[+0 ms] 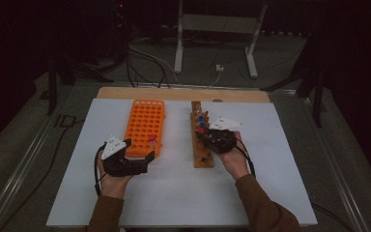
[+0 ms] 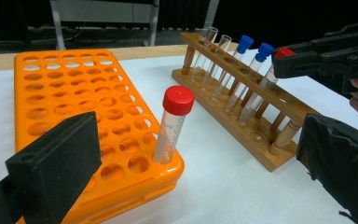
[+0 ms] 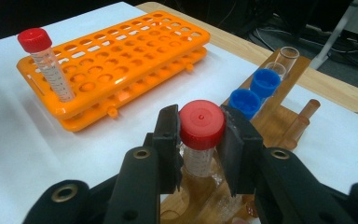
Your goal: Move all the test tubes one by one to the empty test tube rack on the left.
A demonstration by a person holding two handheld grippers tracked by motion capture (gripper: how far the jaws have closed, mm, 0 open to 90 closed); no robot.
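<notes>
Here the red-capped tube in the wooden rack is clamped at its cap by the right gripper; the left gripper, seen wide open and empty, is held near the orange rack.

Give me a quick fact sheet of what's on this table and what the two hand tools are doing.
Surface: white table
Left rack: orange rack, one red-capped tube standing in a near corner hole
Right rack: wooden rack, holding two blue-capped tubes and two uncapped ones
Right gripper: jaws closed on a red-capped tube in the wooden rack
Left gripper: jaws open, empty, beside the orange rack's near end
</notes>
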